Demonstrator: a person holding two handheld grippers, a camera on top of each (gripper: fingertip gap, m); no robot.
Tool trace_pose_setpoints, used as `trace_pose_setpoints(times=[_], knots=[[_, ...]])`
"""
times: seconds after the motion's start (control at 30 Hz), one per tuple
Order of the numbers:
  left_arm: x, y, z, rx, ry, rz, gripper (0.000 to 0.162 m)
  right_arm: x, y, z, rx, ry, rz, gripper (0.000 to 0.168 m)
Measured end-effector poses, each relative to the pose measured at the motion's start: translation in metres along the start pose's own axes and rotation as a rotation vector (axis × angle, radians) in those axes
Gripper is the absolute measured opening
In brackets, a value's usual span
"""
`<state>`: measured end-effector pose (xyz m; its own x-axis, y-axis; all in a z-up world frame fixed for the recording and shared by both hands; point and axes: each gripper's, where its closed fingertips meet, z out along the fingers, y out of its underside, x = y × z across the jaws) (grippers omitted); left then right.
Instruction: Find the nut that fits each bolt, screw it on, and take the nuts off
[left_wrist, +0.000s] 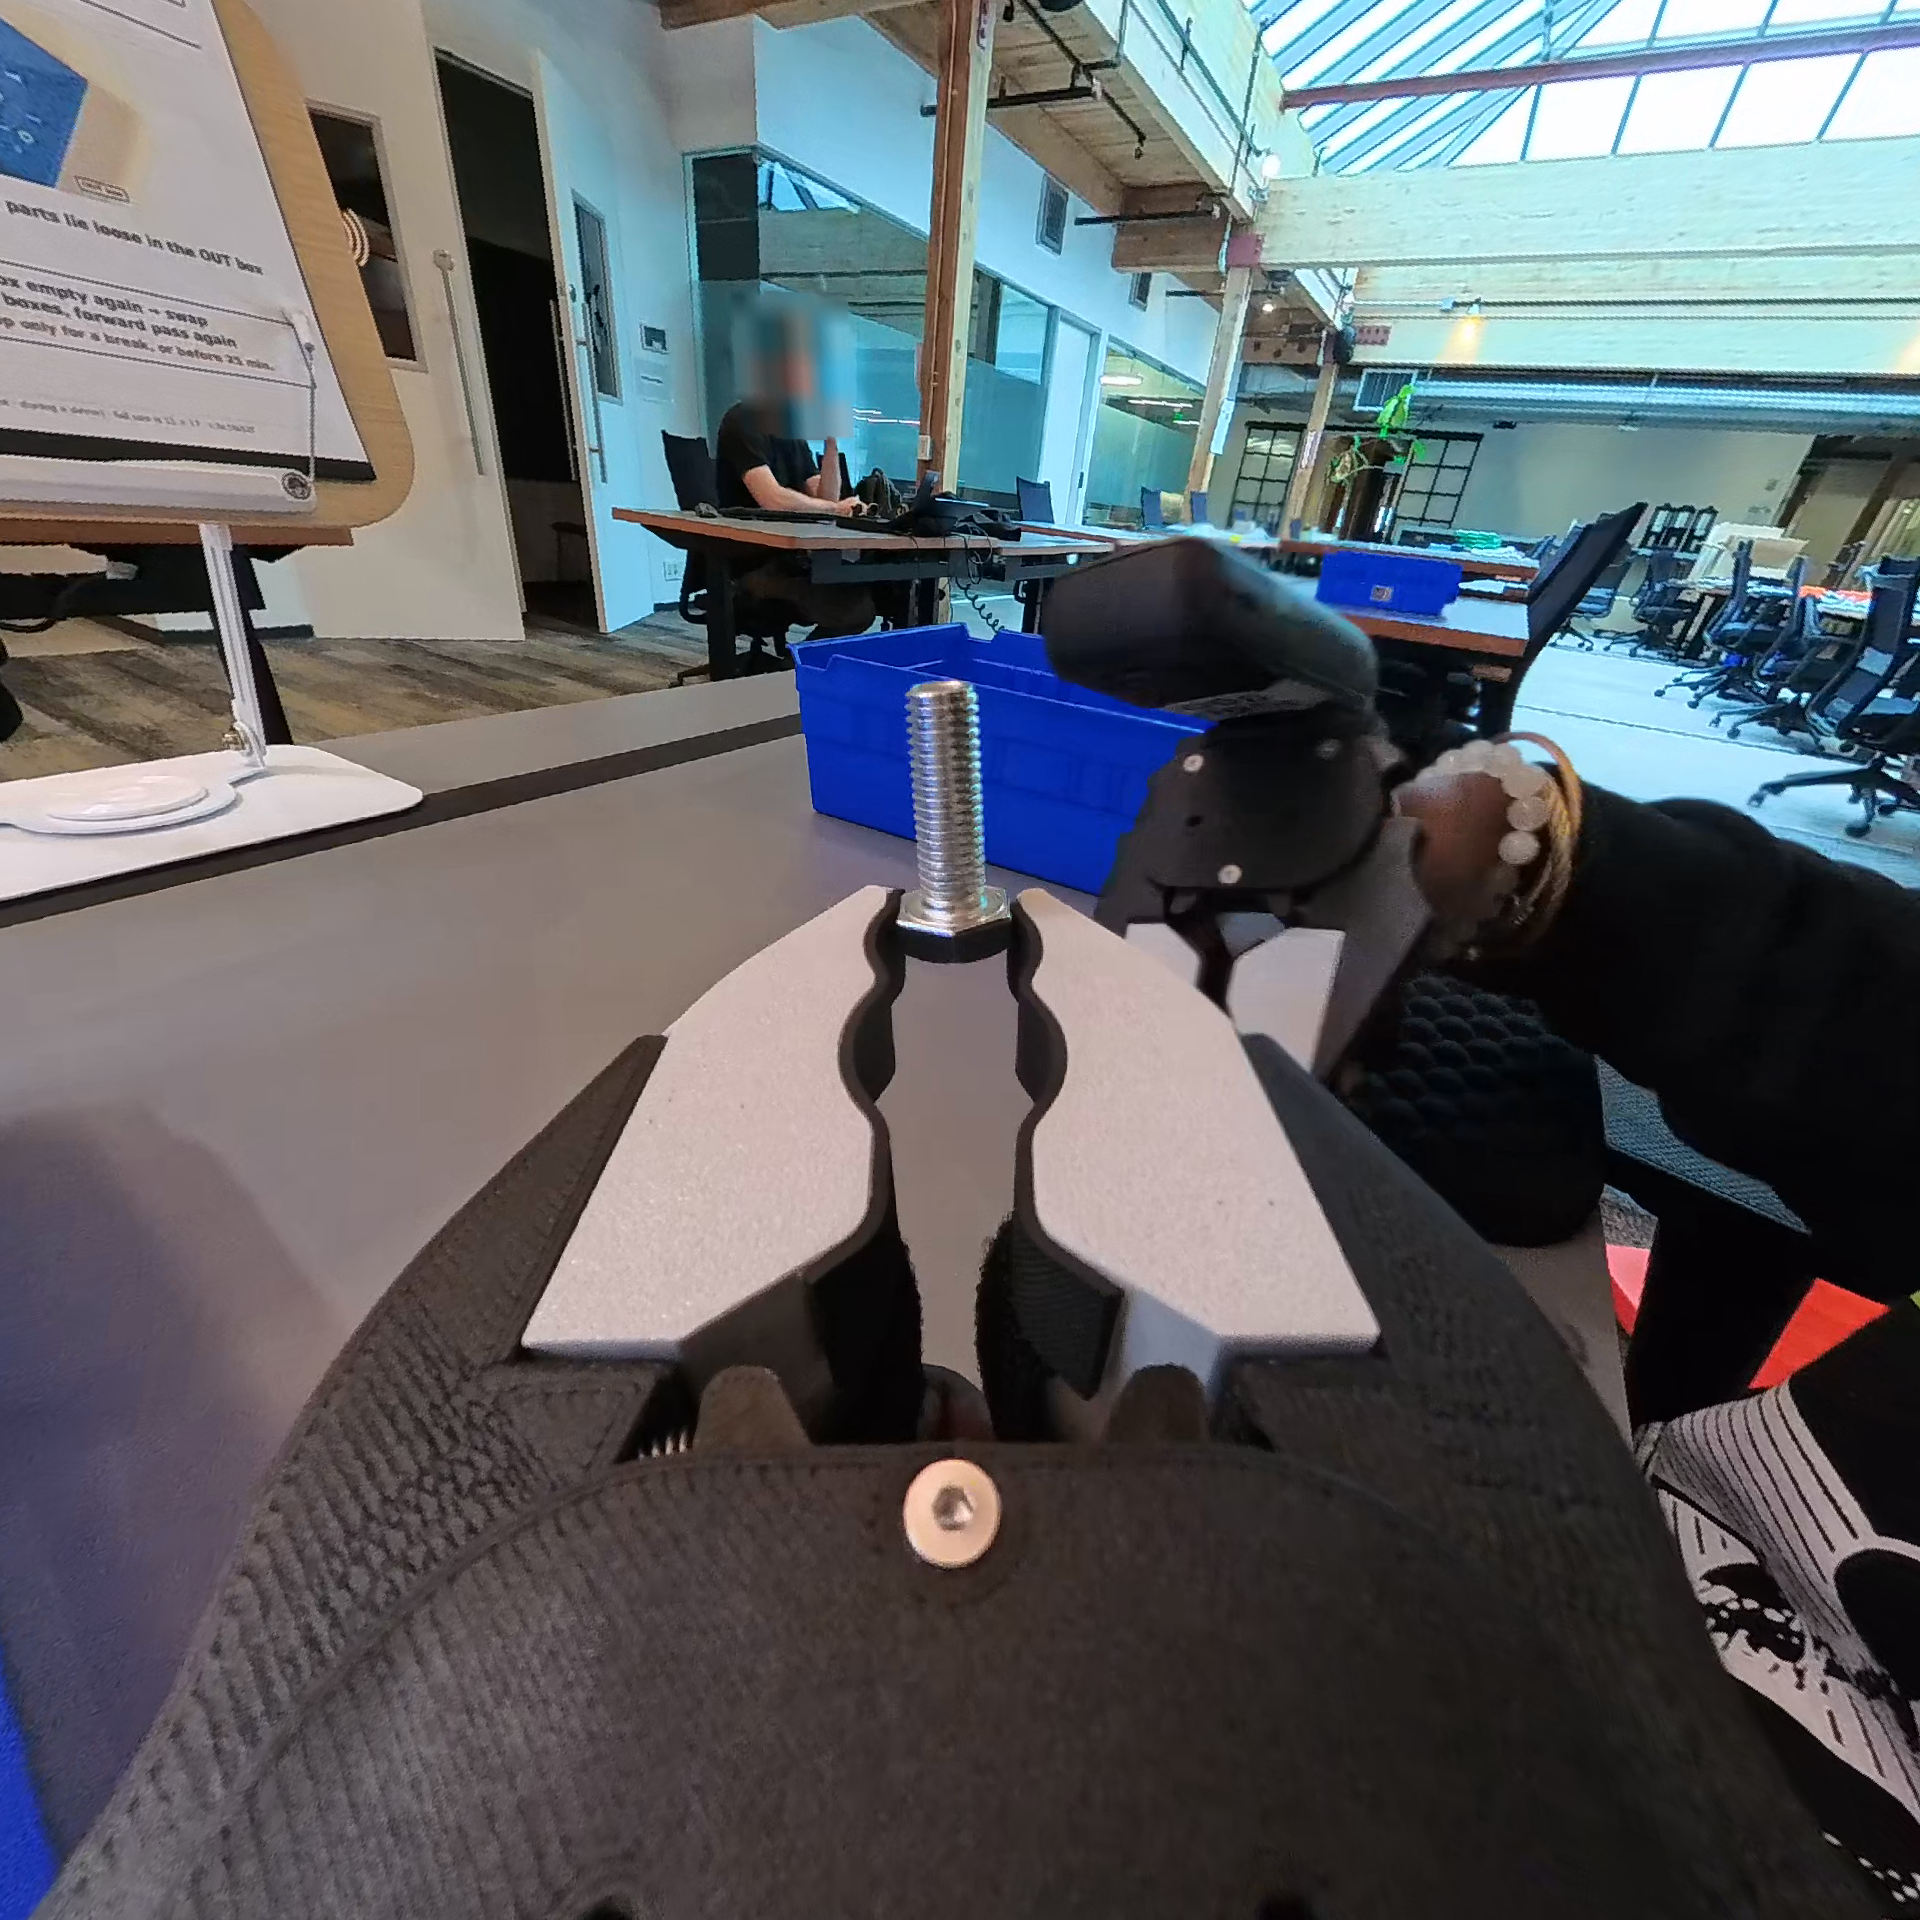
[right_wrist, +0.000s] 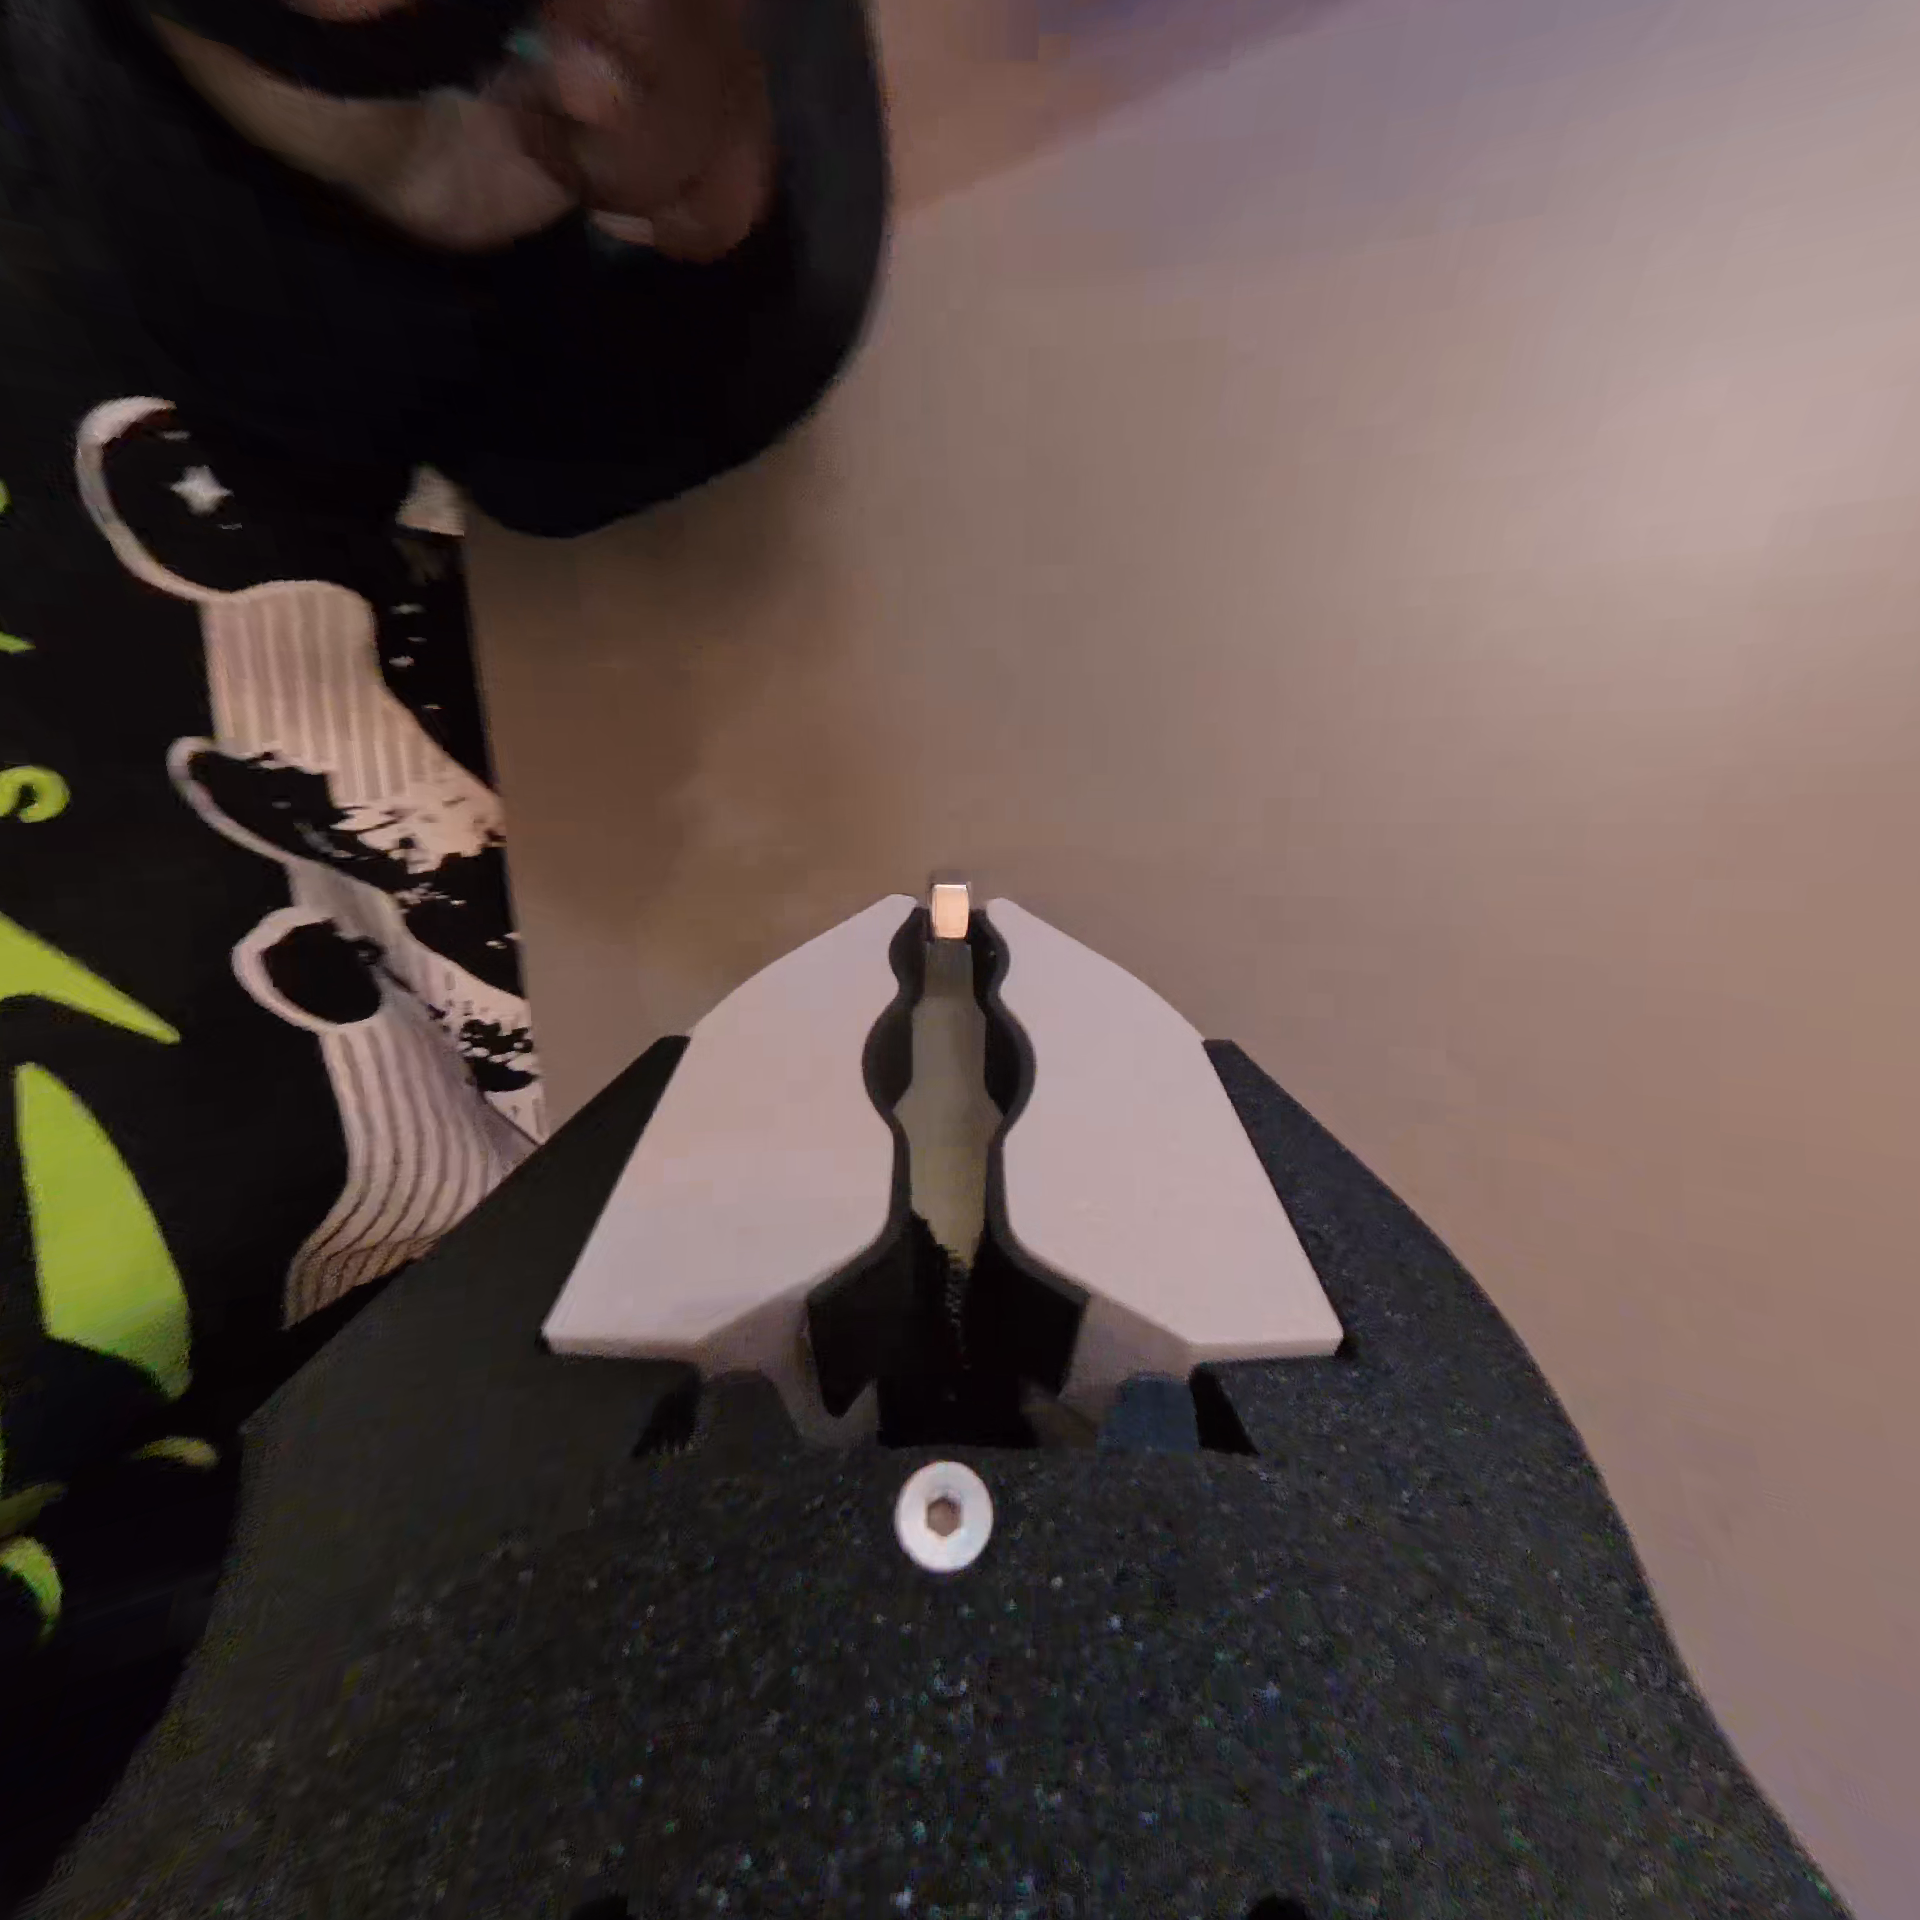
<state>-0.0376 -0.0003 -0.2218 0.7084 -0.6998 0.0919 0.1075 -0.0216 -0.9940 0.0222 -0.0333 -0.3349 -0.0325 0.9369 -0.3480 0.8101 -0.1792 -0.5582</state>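
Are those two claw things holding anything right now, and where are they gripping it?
The left gripper pinches a bolt by its hex head, threads pointing up. The right gripper pinches a small nut at its fingertips.

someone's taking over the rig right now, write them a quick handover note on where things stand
Left gripper: jaws shut on the bolt at its hex head, threaded shank pointing up, bare, no nut on it.
Right gripper: jaws shut on a small nut at the tips, seen edge on. In the left wrist view it sits to the right of the bolt, lower than the bolt's tip and apart from it.
Blue bin stands on the grey table behind the bolt; its contents are not visible.
Done: bolt and nut each picked up.
Left: bring the nut to the bolt's tip, check the fit, screw it on, then take it off.
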Motion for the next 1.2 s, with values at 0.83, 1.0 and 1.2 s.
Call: trace_pose_setpoints(times=[0.83,1.0,1.2], knots=[[0.001,0.002,0.001,-0.009,0.005,0.007,0.019,0.016,0.003,-0.002,-0.267,0.195,-0.336,0.032],[0.001,0.002,0.001,-0.009,0.005,0.011,0.019,0.017,0.002,-0.002,-0.247,0.27,-0.193,0.03],[0.002,0.002,0.001,-0.013,0.004,0.017,0.019,0.02,0.004,-0.001,-0.253,0.367,-0.089,0.03]])
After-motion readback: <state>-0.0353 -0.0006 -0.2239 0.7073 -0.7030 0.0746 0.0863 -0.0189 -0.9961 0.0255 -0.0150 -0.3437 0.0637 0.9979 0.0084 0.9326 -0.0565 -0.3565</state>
